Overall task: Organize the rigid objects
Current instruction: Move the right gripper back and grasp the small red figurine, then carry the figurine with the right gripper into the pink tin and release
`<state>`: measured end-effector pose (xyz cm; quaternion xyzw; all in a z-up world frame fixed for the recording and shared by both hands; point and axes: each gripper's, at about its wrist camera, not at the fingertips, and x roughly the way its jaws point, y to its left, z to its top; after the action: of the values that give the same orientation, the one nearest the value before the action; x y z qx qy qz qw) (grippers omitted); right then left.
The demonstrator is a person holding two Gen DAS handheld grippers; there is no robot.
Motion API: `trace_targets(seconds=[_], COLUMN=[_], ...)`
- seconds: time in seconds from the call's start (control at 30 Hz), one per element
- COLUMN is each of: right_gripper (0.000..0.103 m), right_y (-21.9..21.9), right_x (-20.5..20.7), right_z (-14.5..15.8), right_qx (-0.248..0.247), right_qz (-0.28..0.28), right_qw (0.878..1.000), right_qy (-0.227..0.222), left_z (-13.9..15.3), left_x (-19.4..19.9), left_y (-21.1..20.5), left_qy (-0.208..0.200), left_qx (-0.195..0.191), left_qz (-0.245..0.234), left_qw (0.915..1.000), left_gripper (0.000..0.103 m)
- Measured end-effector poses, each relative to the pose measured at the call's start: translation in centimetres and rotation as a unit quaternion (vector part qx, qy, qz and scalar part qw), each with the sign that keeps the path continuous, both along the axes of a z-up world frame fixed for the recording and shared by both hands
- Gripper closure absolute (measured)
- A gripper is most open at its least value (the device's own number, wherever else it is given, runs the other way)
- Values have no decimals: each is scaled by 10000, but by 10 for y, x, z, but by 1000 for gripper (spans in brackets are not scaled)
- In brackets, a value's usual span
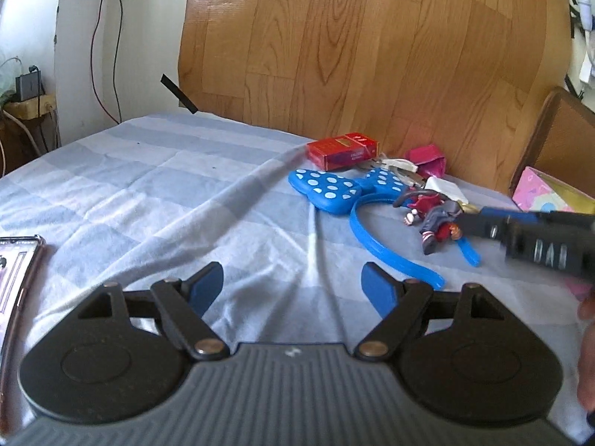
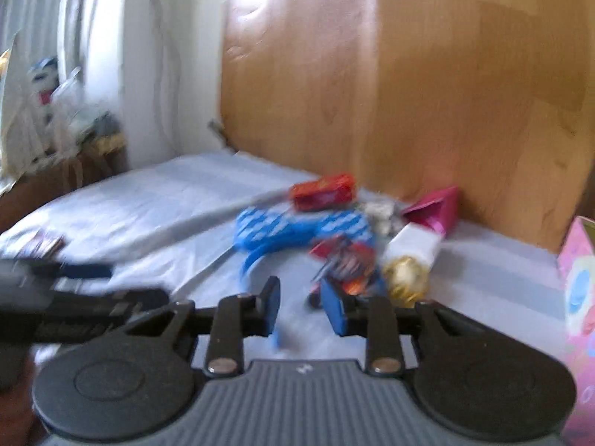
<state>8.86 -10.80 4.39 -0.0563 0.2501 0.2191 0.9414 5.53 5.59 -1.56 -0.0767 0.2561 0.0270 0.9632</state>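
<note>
A pile of objects lies on the bed near the wooden board: a red box [image 1: 342,149] [image 2: 322,190], a blue dotted bow headband [image 1: 336,189] [image 2: 286,228], a small toy figure [image 1: 437,221] [image 2: 346,264], a pink pouch [image 1: 427,160] [image 2: 435,208] and a white box with a gold end [image 2: 412,256]. My left gripper [image 1: 293,290] is open and empty above the sheet, short of the headband. My right gripper [image 2: 301,304] is open and empty, its fingertips just in front of the toy figure; it shows in the left wrist view [image 1: 528,234]. The right wrist view is blurred.
A pink carton [image 1: 546,193] [image 2: 578,297] stands at the right. A phone [image 1: 15,275] lies at the left on the blue checked sheet [image 1: 167,193]. A wooden board [image 1: 372,48] backs the pile. Cables and clutter sit by the wall at the far left.
</note>
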Motion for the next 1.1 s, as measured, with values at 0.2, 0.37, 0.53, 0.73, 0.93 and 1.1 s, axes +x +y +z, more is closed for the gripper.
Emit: trace_targets(seconds=[0.2, 0.37, 0.53, 0.73, 0.93, 1.1], right_gripper=[71, 85, 88, 87, 75, 56], right_y=[-19, 1, -19, -70, -116, -123], right_x=[26, 54, 11, -92, -145, -143], right_z=[3, -21, -4, -2, -20, -19], right_qx=[252, -146, 253, -133, -261, -57], right_qz=[-246, -120, -14, 132, -253, -208], right_qw=[9993, 9986, 9989, 9995, 9973, 9986], right_qy=[146, 495, 386, 239, 642, 492], left_z=[-3, -4, -2, 17, 19, 15], left_x=[5, 2, 0, -16, -23, -20], left_y=[-1, 2, 4, -34, -100, -131], left_qy=[113, 111, 95, 141, 703, 1174], left_qx=[-49, -153, -308, -907, -1183, -1517], left_qz=[-100, -154, -389, -1678, -2870, -3167], left_qw=[9999, 9997, 9987, 9815, 9480, 9289], left_gripper=[20, 20, 20, 20, 20, 14])
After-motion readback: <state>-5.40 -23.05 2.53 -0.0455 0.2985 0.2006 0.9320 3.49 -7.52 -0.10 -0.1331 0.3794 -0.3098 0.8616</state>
